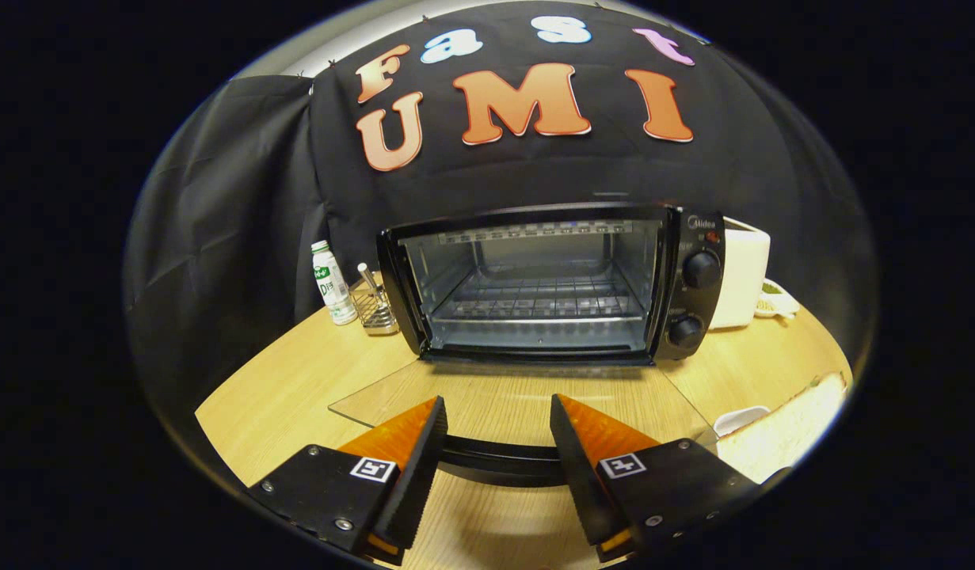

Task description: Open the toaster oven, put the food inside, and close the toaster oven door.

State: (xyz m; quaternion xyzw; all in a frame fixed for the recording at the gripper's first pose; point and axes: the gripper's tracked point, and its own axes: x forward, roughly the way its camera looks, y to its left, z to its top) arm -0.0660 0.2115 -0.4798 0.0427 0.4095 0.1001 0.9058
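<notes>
Gripper view: my gripper (497,416) is spread, fingers holding nothing, astride the door handle (495,455). The glass door (519,392) lies flat, dropped forward from the toaster oven (550,281), whose rack (538,297) sits straight ahead. Right of the door, white-rimmed food (780,439), I judge; I'd swing right.

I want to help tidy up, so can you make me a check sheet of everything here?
Surface: wooden table, bare in front.
Job's things: toaster oven, glass door folded down flat, wire rack inside with nothing on it; food, maybe bread, beside a small white dish.
Clutter: bottle, wire holder, white appliance.
Claw: open, fingers either side of the door handle.
Cables: nothing seen.
Surroundings: black cloth wall.
</notes>
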